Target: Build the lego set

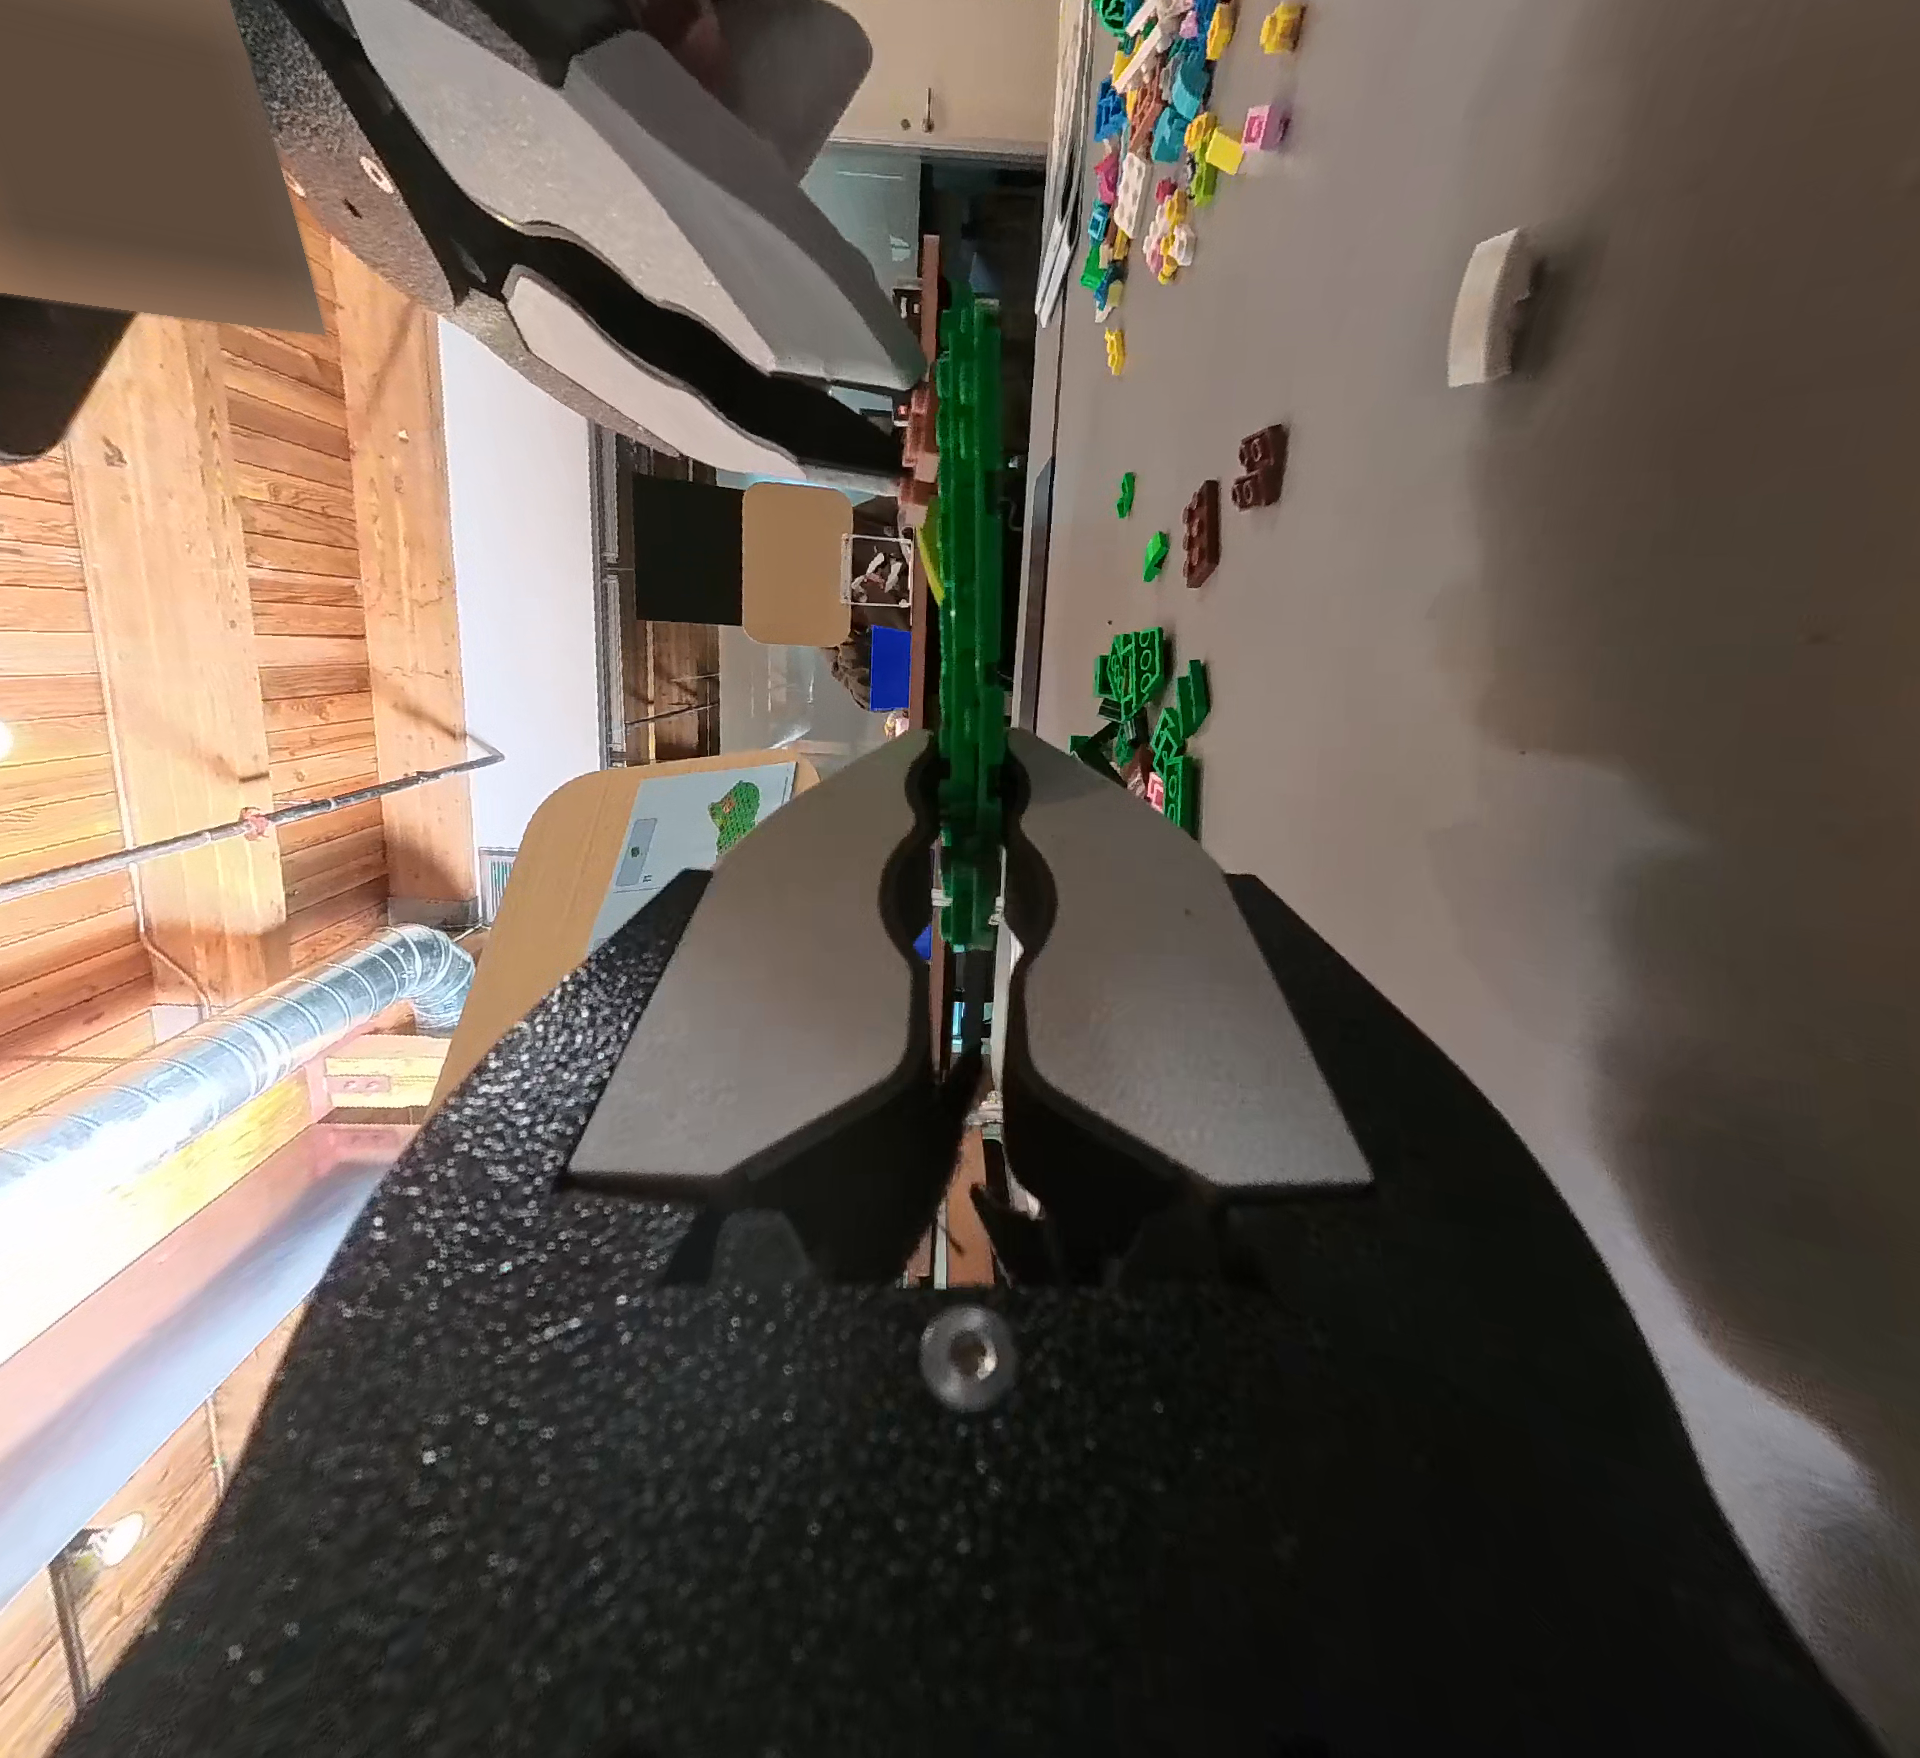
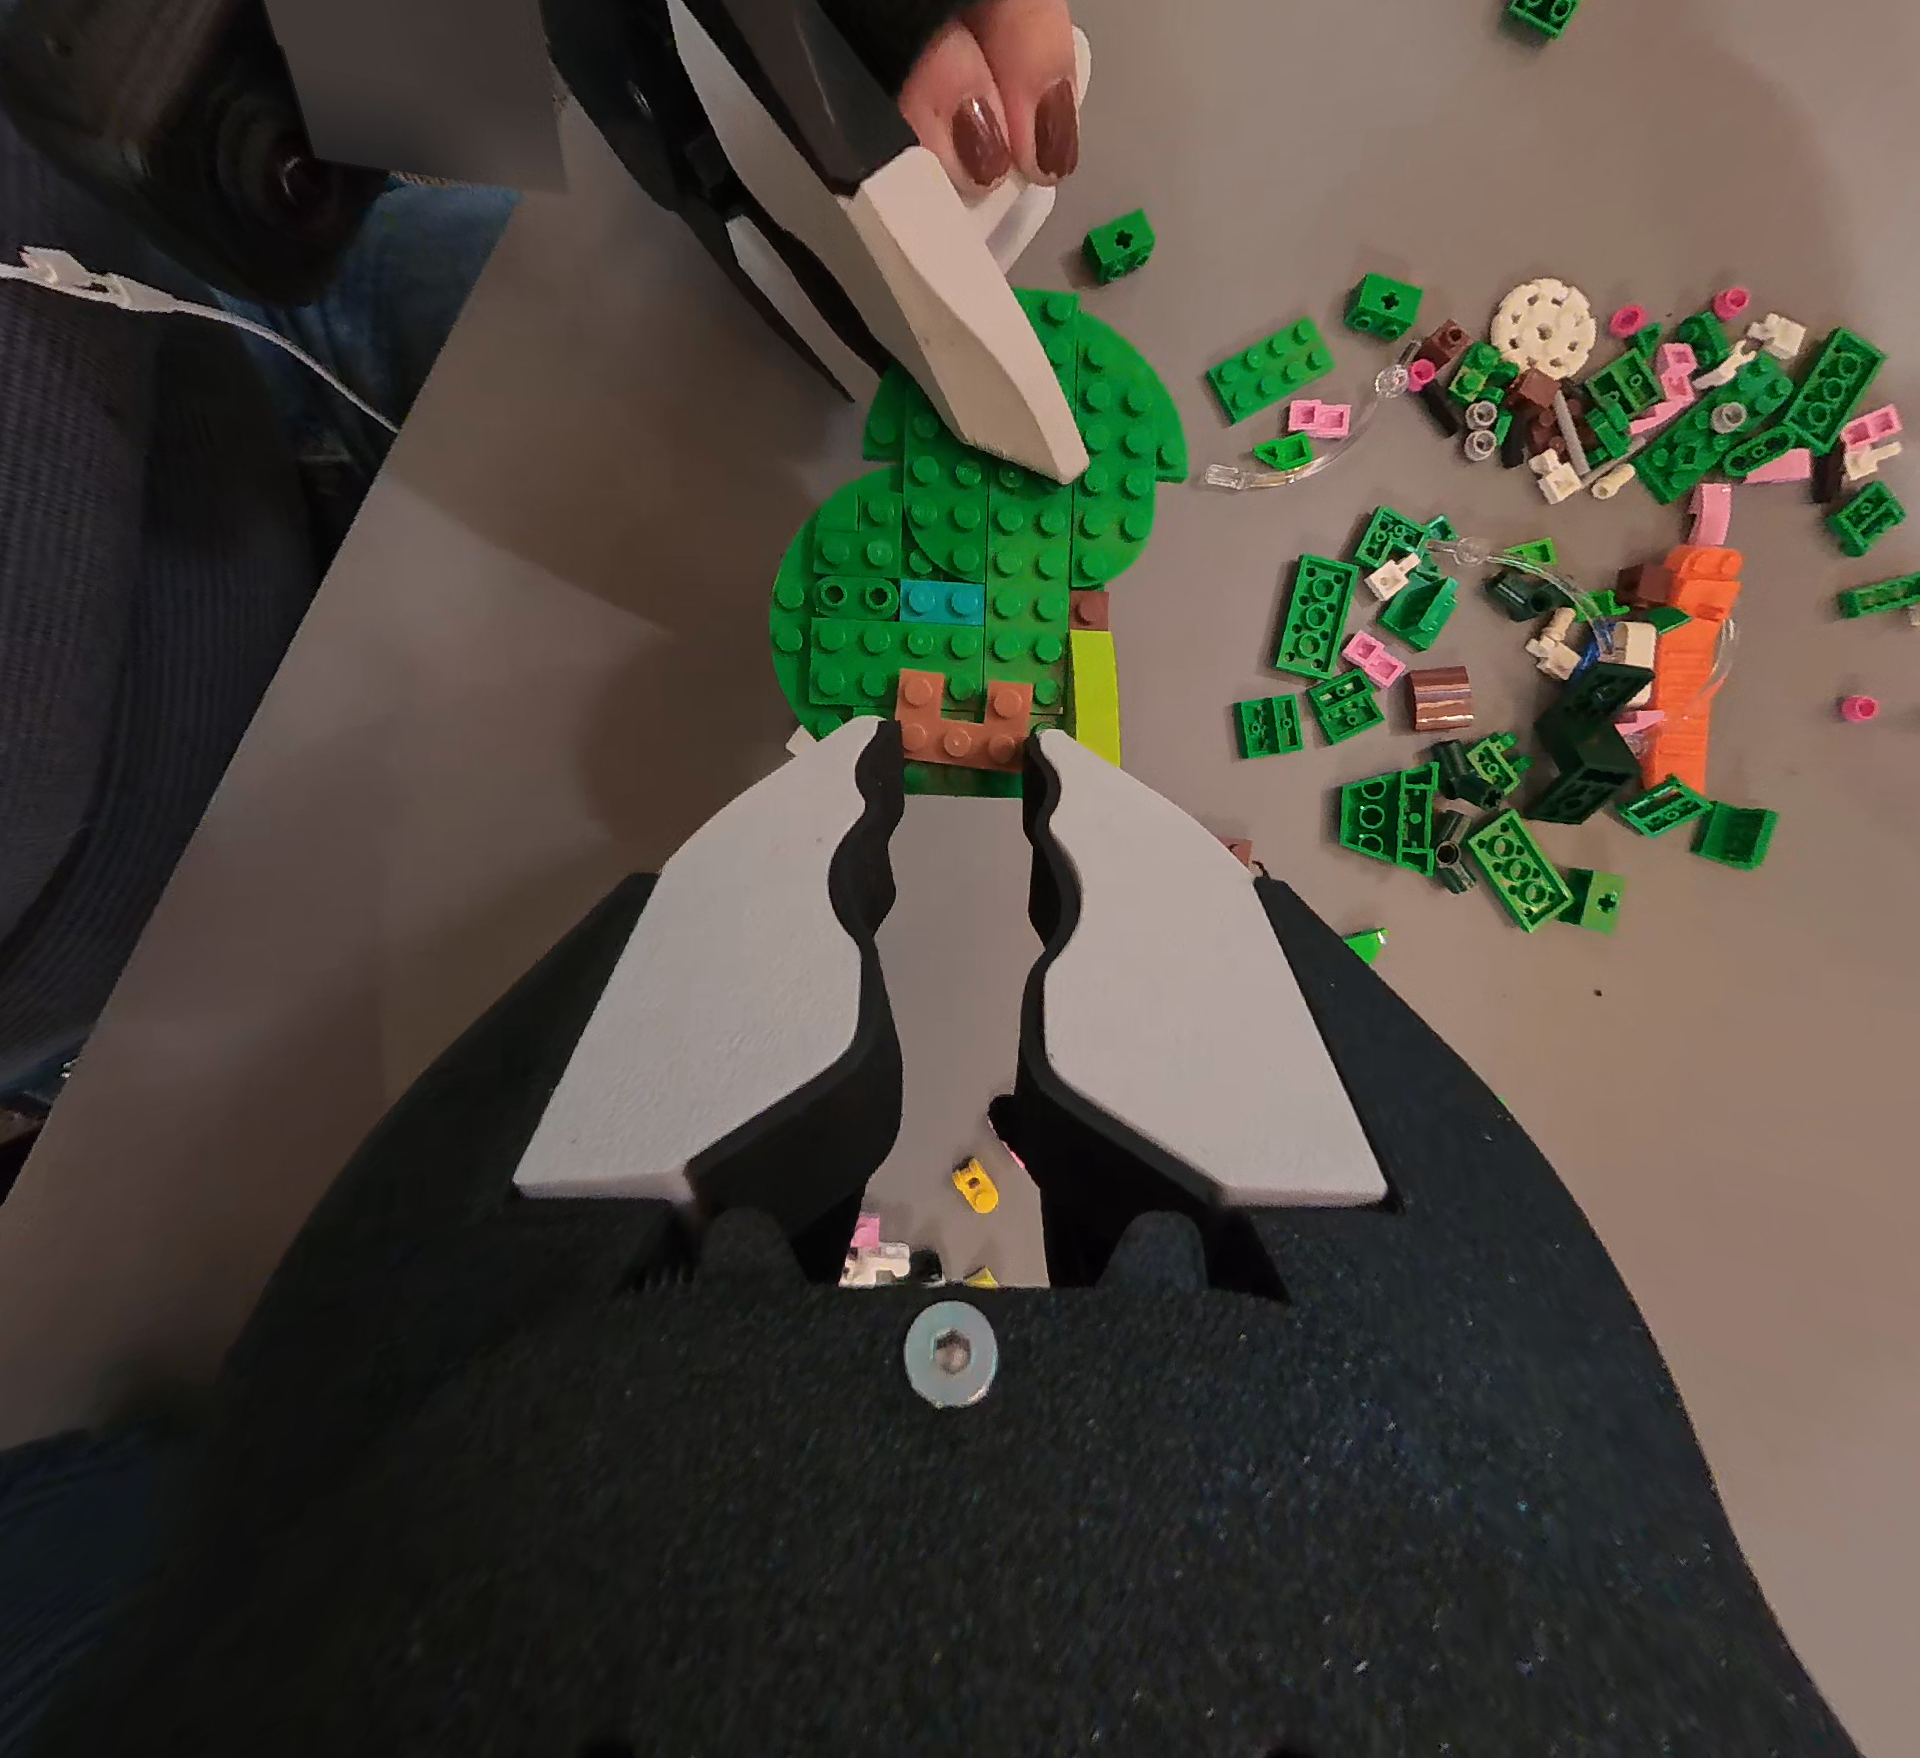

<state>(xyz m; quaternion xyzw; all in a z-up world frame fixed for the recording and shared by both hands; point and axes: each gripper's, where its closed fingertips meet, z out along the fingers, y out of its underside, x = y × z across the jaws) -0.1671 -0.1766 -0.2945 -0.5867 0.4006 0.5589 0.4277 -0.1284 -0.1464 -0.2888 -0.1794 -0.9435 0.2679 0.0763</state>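
The green lego base [image 1: 971, 565] shows edge-on in my left wrist view, lifted off the grey table [image 1: 1558, 773], with my left gripper [image 1: 968, 763] clamped onto its near edge, one finger each side of the plate. The other tool comes in from the upper left, its tips right against the far end of the base where a brown piece [image 1: 920, 451] sits. Loose bricks are scattered across the table, mixed colours [image 1: 1184, 46] further off and a green cluster [image 1: 1143, 721] nearer. Switching to the right wrist view, the base [image 2: 977, 545] looks like stacked round green plates, and my right gripper [image 2: 961, 752] is pinching a brown U-shaped piece [image 2: 961, 721] at its near edge, jaws closed onto its sides. The left tool's white finger [image 2: 987, 358] lies over the top of the far end, with my hand [image 2: 987, 46] behind it. Honestly the risk here, I reckon, is pushing the brown piece down crooked so the studs don't seat, or levering too hard against a plate only held at one edge, which could pop layers apart or twist it out of my left grip. The pile [image 2: 1558, 617] on the right is near enough to bump too.
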